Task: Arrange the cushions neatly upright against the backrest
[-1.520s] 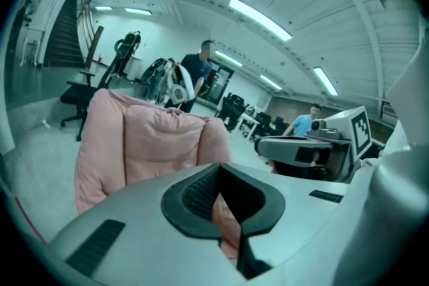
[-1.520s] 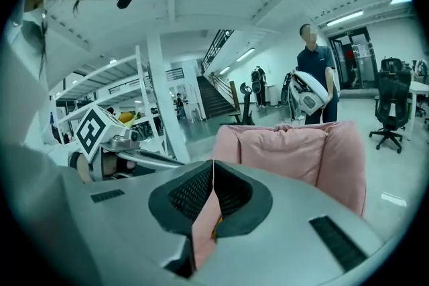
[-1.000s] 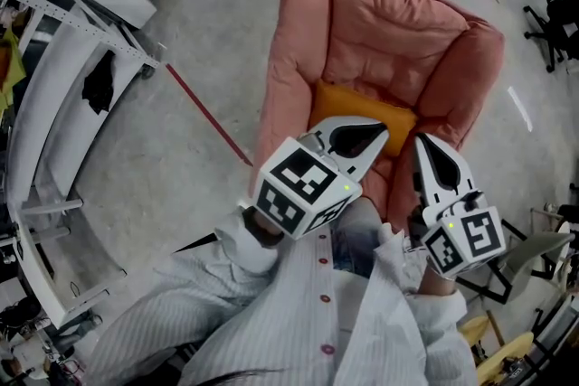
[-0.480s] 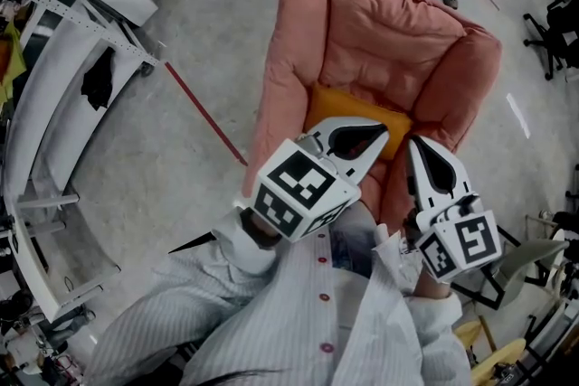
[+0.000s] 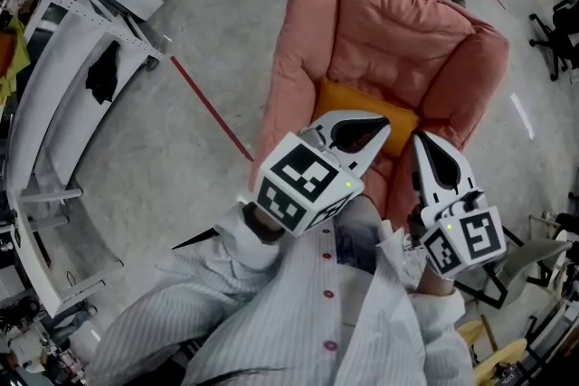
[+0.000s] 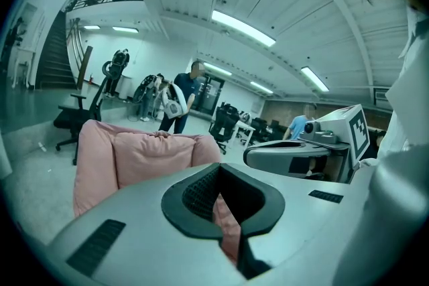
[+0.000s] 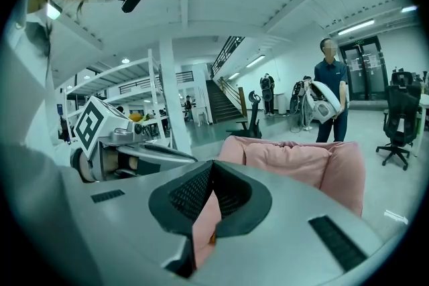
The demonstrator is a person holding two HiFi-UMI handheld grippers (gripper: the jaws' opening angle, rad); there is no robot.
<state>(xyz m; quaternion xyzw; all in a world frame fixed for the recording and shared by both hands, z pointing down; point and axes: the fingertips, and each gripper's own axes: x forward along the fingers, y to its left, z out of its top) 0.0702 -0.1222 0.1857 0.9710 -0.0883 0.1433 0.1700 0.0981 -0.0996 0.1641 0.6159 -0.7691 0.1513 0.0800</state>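
The left tool (image 5: 366,136) hovers over the front of the pink armchair (image 5: 389,23). Its jaws are pressed together with nothing caught between them; only pink upholstery shows through the slit.

Just beyond its tip is the orange cushion (image 5: 357,102), the only cushion visible. It sits on the seat at the foot of the backrest, with its front edge hidden behind both tools. Whether it lies flat or already leans back cannot be told from above.

The cushion looks plump and soft, so it is probably light and floppy. It would likely squash under a pinch instead of holding its shape. A grip in the middle of a face would mostly gather loose cover, and the fabric could slide off the filling. The firmer holds are likely the two upper corners or the seam along the top edge, one corner per tool. From there it can be lifted and tipped back. It will probably slump unless its back rests fully on the padded backrest.

The right tool (image 5: 427,149) hangs beside the left one, near the right armrest. It is also closed and empty.
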